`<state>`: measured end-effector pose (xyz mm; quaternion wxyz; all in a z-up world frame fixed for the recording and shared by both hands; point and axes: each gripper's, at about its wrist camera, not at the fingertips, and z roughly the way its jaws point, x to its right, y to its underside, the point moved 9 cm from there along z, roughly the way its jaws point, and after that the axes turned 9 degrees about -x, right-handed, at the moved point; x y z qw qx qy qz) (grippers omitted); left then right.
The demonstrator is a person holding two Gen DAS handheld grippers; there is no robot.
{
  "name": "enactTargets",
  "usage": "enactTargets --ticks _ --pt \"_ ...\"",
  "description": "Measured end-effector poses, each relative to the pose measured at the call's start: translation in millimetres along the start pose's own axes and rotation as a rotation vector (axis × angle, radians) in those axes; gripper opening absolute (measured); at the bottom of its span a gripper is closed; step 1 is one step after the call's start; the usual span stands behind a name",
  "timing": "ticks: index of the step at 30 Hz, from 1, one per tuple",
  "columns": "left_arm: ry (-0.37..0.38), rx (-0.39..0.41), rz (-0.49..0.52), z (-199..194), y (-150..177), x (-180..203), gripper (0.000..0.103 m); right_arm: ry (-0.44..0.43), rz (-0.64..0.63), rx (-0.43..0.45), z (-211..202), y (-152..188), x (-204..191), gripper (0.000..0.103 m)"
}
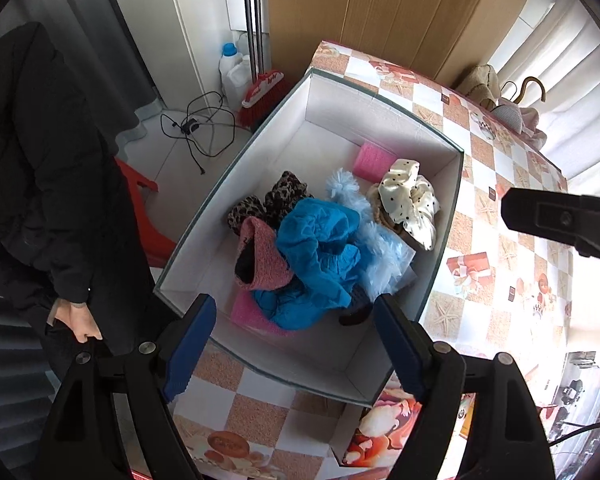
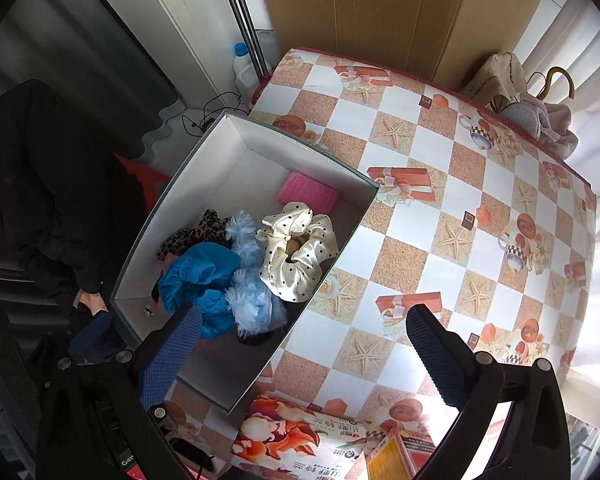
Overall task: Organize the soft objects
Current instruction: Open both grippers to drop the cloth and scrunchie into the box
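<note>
A white open box (image 1: 384, 98) (image 2: 300, 146) stands on the left part of the table. Inside lie a pink sponge (image 1: 374, 160) (image 2: 308, 192), a cream dotted scrunchie (image 1: 410, 200) (image 2: 300, 252), a pale blue fluffy piece (image 1: 380, 256) (image 2: 248, 296), a bright blue cloth (image 1: 320, 248) (image 2: 200, 276), a pink knitted piece (image 1: 260, 256) and a leopard-print piece (image 1: 280, 196) (image 2: 196, 236). My left gripper (image 1: 296, 304) hangs open over the box's near end, nothing between its fingers. My right gripper (image 2: 304, 312) stands wide open over the box's right wall, holding nothing.
The table (image 2: 440, 208) wears a checked orange-and-white cloth. A printed packet (image 2: 300, 436) lies at its near edge. Clothes and a hanger (image 2: 540, 108) sit at the far right corner. A person in dark clothes (image 1: 48, 184) stands left; a broom (image 1: 260, 92), bottles and a cable are on the floor.
</note>
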<state>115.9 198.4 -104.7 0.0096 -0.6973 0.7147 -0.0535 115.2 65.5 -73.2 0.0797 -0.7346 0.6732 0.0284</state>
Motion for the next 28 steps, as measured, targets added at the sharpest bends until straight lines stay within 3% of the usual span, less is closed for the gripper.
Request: enactTargets --ticks 6,19,25,28 --pt "-0.037 -0.006 -0.001 -12.2 24.8 -1.0 0.084 -0.01 0.003 -0.033 0.6 27.4 -6.1 0.103" --pt "-0.053 0.017 0.004 -20.0 26.3 -3.4 0.084 -0.022 -0.009 -0.056 3.3 36.0 -14.2 0.103" --pt "-0.039 0.03 0.007 -21.7 26.8 -2.9 0.084 -0.026 -0.004 -0.064 3.3 40.4 -11.8 0.103" --pt "0.041 0.105 0.072 -33.1 25.0 9.3 0.084 -0.028 0.0 -0.065 3.8 41.8 -11.2 0.103"
